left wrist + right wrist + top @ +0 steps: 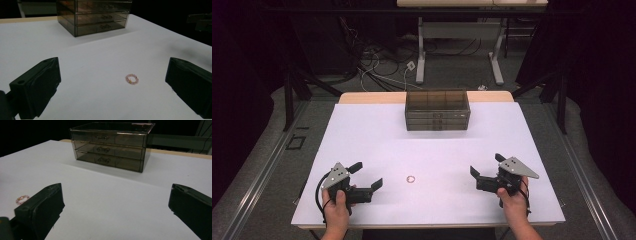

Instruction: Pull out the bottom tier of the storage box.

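A small pink beaded ring [411, 179] lies flat on the white table [427, 150], midway between the two hands. My left gripper [366, 176] rests at the front left, open and empty, and the ring [132, 79] lies just ahead between its spread jaws. At the front right my right gripper [486, 170] is open and empty too; the ring [22, 199] peeks out past its left jaw. A smoked clear three-drawer box [437, 110] stands at the table's far middle with its drawers closed [96, 17] [110, 147].
The white table's wooden far edge [372, 96] shows behind the drawer box. Beyond it stand another table's legs [420, 55] and loose cables [377, 65] on the floor. Dark frame posts [288, 95] flank both sides.
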`<state>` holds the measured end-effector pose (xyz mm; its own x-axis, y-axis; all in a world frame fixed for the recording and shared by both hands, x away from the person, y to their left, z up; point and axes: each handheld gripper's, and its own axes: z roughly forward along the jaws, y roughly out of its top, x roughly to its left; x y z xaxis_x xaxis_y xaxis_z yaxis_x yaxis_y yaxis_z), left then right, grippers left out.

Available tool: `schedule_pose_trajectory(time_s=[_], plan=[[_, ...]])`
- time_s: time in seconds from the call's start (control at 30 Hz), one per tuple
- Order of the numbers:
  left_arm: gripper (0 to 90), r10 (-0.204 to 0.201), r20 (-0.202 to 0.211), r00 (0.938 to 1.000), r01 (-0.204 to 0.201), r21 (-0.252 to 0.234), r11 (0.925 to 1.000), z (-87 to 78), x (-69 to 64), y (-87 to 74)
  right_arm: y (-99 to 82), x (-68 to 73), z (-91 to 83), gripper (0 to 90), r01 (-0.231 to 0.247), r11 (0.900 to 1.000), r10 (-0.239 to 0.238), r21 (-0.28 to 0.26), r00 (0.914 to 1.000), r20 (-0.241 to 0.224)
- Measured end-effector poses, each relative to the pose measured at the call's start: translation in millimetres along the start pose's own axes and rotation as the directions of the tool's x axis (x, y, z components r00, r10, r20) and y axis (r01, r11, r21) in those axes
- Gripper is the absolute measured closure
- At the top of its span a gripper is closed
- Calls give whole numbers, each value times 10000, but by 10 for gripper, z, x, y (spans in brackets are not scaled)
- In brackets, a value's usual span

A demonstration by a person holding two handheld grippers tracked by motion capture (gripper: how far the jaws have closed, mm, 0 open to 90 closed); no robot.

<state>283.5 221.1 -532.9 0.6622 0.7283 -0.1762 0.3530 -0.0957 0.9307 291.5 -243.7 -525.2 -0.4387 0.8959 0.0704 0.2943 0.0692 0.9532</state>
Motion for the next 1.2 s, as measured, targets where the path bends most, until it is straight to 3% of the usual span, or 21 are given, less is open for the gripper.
schedule_pose_trajectory(time_s=[0.43, 0.8, 1.2], plan=[[3, -328, 7, 9995, 328, 81, 9994, 23, 31, -4, -15, 37, 91, 8, -434, 9987, 430, 279, 9990, 138], [3, -563, -141, 9983, 562, -42, 9984, -32, 37, -19, -25, 100, 170, 18, -189, 9984, 190, 538, 9998, -8], [3, -523, -326, 9981, 522, -50, 9986, -82, 28, -25, 47, 208, 295, 58, -223, 9943, 240, 1044, 9996, -155]])
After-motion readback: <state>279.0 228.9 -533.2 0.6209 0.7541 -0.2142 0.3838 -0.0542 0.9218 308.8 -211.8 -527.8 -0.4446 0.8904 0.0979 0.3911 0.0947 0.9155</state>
